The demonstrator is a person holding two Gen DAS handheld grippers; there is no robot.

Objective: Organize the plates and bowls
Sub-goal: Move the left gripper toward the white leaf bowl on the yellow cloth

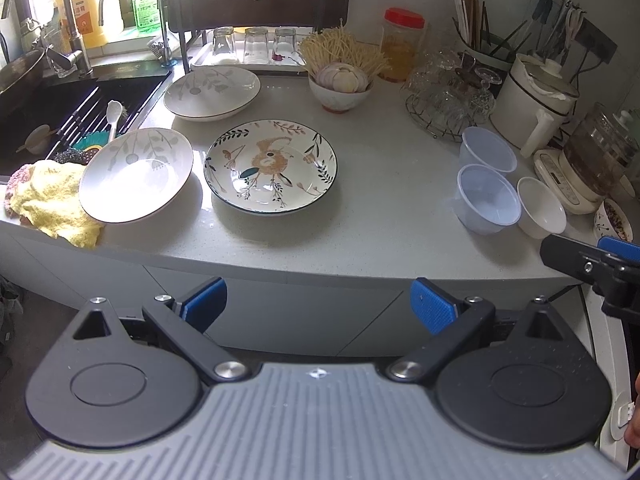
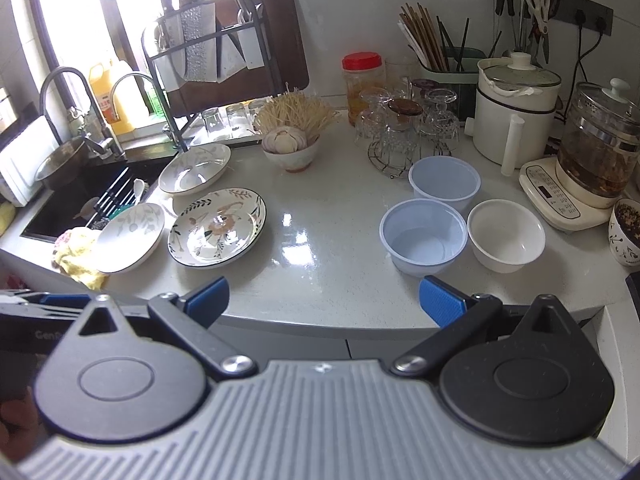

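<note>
Three plates lie on the grey counter (image 1: 360,200): a floral plate (image 1: 271,166) (image 2: 217,227) in the middle, a leaf-print plate (image 1: 136,174) (image 2: 130,236) tilted on a yellow cloth (image 1: 52,200), and another leaf-print plate (image 1: 212,94) (image 2: 195,169) behind. On the right stand two clear plastic bowls (image 1: 489,198) (image 2: 423,236), (image 1: 488,150) (image 2: 445,179) and a white bowl (image 1: 541,207) (image 2: 506,235). My left gripper (image 1: 320,306) is open below the counter edge. My right gripper (image 2: 324,300) is open at the counter's front edge, holding nothing.
A sink (image 1: 60,112) with a spoon lies at the left. A bowl of garlic (image 1: 340,84), upturned glasses (image 1: 448,96), a red-lidded jar (image 1: 402,44), a white cooker (image 1: 532,100), a glass kettle (image 2: 596,144) and a patterned cup (image 2: 624,232) crowd the back and right.
</note>
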